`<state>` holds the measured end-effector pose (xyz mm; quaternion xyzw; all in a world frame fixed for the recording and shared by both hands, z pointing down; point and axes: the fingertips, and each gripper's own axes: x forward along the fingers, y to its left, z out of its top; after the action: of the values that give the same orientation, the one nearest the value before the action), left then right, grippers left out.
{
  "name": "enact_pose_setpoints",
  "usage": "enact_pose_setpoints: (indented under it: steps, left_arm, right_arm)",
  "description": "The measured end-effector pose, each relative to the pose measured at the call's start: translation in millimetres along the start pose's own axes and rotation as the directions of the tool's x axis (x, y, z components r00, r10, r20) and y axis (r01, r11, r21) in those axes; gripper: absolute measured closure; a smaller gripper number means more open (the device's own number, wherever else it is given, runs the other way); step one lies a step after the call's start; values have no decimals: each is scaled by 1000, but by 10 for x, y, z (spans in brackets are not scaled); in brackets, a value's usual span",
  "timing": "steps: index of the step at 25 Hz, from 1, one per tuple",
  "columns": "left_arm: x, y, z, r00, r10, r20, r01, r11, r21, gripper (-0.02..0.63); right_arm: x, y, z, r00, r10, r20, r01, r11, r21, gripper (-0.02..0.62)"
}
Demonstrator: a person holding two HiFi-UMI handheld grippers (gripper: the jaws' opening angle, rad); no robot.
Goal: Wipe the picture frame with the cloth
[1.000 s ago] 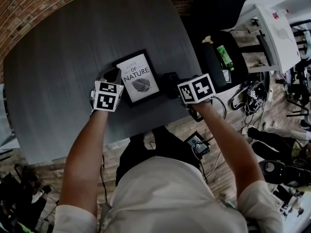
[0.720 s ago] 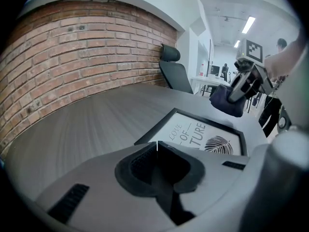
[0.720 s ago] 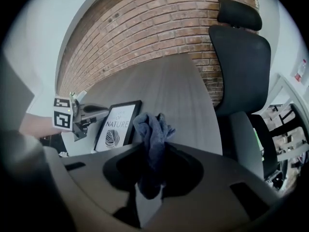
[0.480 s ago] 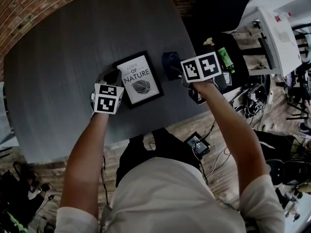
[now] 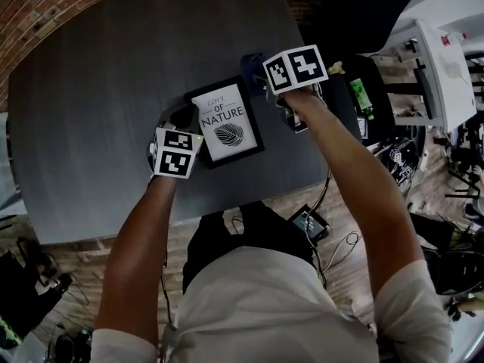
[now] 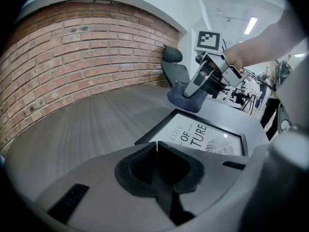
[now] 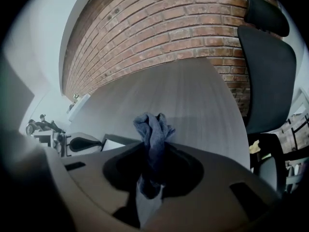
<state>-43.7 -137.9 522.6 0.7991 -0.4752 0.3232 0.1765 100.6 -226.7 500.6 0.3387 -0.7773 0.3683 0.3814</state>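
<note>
The right hand-held gripper (image 5: 261, 70) has travelled since a second ago: then it sat by the near right corner of the picture frame (image 5: 227, 121), half a second ago it was level with the frame's right edge, and now it is at the far right corner. Its jaws are clamped on the bunched blue cloth (image 7: 152, 129), which sticks out past the tips. In the left gripper view the cloth hangs right at that far corner, though whether it touches the frame cannot be told.

The left hand-held gripper (image 6: 157, 151) has stayed just beside the frame's left edge, with its jaws pressed together and nothing between them.

The frame lies flat on the dark tabletop (image 5: 113, 89), near the person's edge. Its long axis runs away from the person (turned slightly to one side), and the top of the "LOVE OF NATURE" print points toward the far side.
</note>
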Motion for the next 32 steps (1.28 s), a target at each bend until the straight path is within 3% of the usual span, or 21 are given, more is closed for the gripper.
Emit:
enact_pose_setpoints:
  steps: [5, 11, 24, 32]
  left_arm:
    - [3, -11, -24, 1000, 17, 5, -17, 1000, 0, 595]
    - [1, 4, -20, 999, 34, 17, -33, 999, -8, 598]
    - [18, -29, -10, 999, 53, 10, -53, 999, -5, 604]
    - [7, -20, -16, 999, 49, 6, -49, 999, -14, 606]
  right_arm:
    - [156, 65, 100, 1000, 4, 1, -4, 1000, -10, 499]
    - [180, 32, -86, 1000, 9, -21, -8, 999, 34, 500]
    - [42, 81, -432, 996, 38, -86, -40, 999, -14, 501]
    - [-30, 126, -650, 994, 50, -96, -49, 999, 4, 500]
